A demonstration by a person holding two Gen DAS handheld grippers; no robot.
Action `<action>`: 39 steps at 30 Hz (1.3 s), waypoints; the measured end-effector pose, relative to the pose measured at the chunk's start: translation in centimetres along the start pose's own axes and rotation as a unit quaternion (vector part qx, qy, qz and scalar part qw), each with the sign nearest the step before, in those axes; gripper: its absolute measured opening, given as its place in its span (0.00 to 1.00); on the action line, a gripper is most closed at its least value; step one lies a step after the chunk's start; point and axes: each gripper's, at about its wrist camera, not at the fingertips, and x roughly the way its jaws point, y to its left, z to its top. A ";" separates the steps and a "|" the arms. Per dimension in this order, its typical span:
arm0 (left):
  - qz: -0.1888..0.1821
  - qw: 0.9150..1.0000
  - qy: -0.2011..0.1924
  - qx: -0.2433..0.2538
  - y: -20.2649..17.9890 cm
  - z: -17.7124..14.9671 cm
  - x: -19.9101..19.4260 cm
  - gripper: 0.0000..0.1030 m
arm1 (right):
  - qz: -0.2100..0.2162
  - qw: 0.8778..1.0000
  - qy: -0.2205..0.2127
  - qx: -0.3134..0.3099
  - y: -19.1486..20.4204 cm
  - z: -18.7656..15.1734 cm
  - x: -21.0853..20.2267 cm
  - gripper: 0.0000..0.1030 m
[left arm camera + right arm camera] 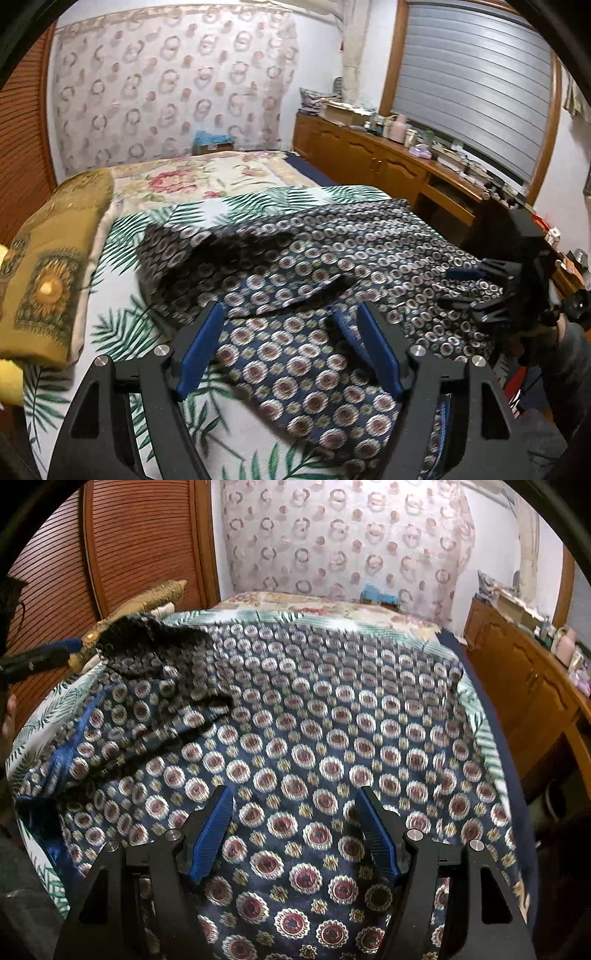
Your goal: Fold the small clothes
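Observation:
A dark blue garment [295, 280] printed with round red-and-white medallions lies spread on the bed; one part is folded over so its darker inside shows. In the right wrist view the garment [314, 738] fills most of the frame. My left gripper [291, 321] is open, its blue pads just above the garment's near edge, holding nothing. My right gripper [293, 805] is open above the cloth and empty. It also shows in the left wrist view [461, 291] at the garment's right side. The left gripper's tip [55, 651] shows at the far left of the right wrist view.
The bed has a white sheet with green palm leaves [122, 332] and a floral quilt [192, 177] beyond. A folded yellow-brown blanket [48, 280] lies at the left. A wooden cabinet [388, 162] crowded with small items runs along the right.

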 end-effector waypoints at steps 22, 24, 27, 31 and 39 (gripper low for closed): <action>0.029 0.999 -0.022 -0.019 1.9 -1.3 -1.5 0.73 | 0.111 0.992 0.053 -0.032 5.2 10.2 9.2 0.68; 0.028 0.999 -0.022 -0.020 1.9 -1.4 -1.4 0.73 | 0.106 0.992 0.068 -0.030 5.0 10.3 10.6 0.68; 0.028 0.999 -0.020 -0.022 2.1 -1.5 -1.3 0.73 | 0.110 0.991 0.066 -0.040 5.4 10.5 11.0 0.68; 0.028 0.999 -0.021 -0.024 2.2 -1.6 -1.4 0.73 | 0.124 0.988 0.061 -0.072 6.9 10.1 11.0 0.40; 0.029 0.999 -0.025 -0.023 2.0 -1.5 -1.5 0.73 | 0.130 0.987 0.006 -0.097 8.0 8.7 7.1 0.05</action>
